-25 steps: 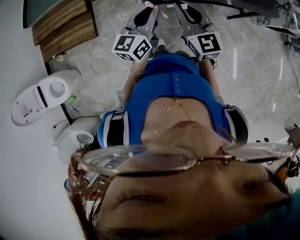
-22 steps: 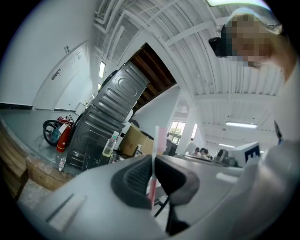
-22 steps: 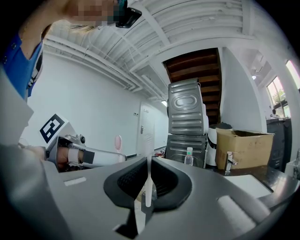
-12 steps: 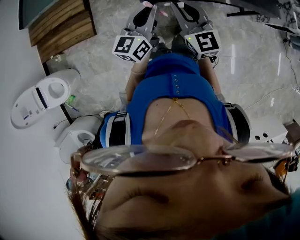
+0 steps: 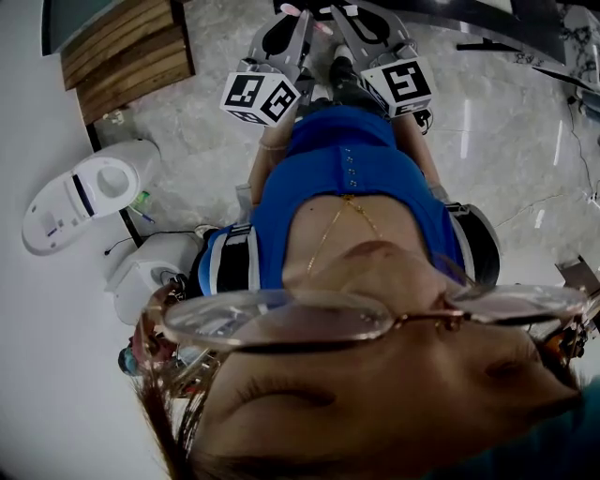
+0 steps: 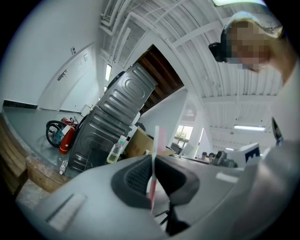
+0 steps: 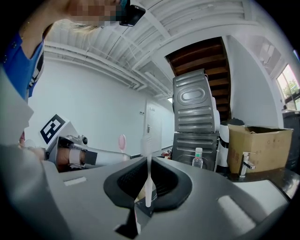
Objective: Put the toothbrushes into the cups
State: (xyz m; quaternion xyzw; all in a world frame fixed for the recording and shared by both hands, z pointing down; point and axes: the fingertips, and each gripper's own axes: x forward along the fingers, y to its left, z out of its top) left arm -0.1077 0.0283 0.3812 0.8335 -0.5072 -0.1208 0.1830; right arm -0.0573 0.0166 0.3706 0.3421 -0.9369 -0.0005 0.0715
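Observation:
No cup appears in any view. My left gripper [image 6: 153, 174] is shut on a pink-and-white toothbrush [image 6: 157, 140] that stands upright between its dark pads. My right gripper [image 7: 148, 180] is shut on a white toothbrush [image 7: 147, 150], also upright. In the right gripper view the left gripper's marker cube [image 7: 53, 128] shows at the left, with the pink brush head [image 7: 122, 141] above it. In the head view both grippers are held side by side at the top, in front of the person's blue top: the left gripper [image 5: 292, 23] and the right gripper [image 5: 349, 21].
A ribbed grey metal cabinet [image 6: 112, 122] stands ahead, with a red fire extinguisher [image 6: 65, 140] and a plastic bottle [image 6: 116, 151] near it. A cardboard box [image 7: 260, 145] and a tap [image 7: 244, 163] are at the right. White appliances [image 5: 89, 192] and wooden steps [image 5: 122, 52] lie at the left.
Both grippers have shifted together toward the top of the head view, each still holding its toothbrush. The marble floor and the appliances have slid slightly in the picture.

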